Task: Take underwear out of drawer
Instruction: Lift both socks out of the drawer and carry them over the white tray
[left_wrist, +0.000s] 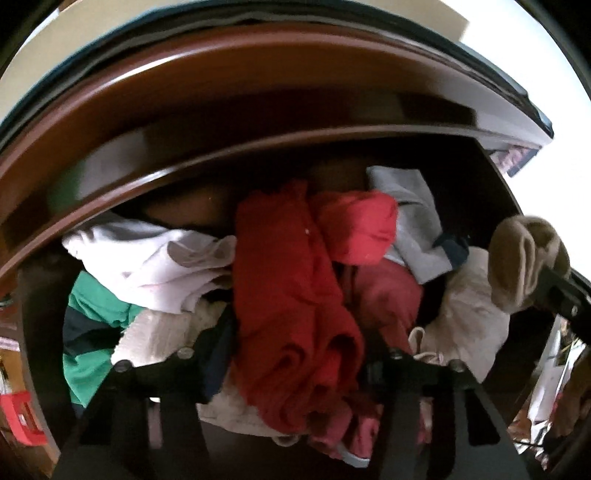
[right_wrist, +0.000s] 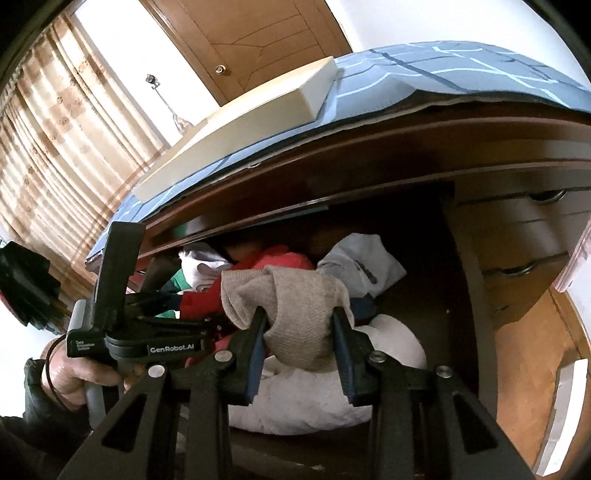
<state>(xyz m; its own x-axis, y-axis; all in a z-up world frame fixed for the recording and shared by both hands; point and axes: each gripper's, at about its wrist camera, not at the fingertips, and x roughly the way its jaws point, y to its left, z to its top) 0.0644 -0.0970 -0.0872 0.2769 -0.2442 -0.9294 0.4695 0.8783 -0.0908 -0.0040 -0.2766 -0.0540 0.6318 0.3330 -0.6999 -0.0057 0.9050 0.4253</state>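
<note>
R tongs (right_wrist: 297, 332) grip beige garment (right_wrist: 295, 306).

Left wrist view: looks forward and slightly down into open drawer (left_wrist: 491, 173), very near clothes pile, red garment (left_wrist: 291, 280) filling centre between own fingers. Right wrist view: looks from lower and further back, tilted up, takes in same drawer (right_wrist: 436, 280), desk top edge (right_wrist: 369, 147), door (right_wrist: 258, 40), curtain (right_wrist: 55, 147). Shared: drawer inside, red garment (right_wrist: 273, 264), beige garment (left_wrist: 524, 258) (right_wrist: 295, 310); left gripper (right_wrist: 207, 321) seen at left of right view
</note>
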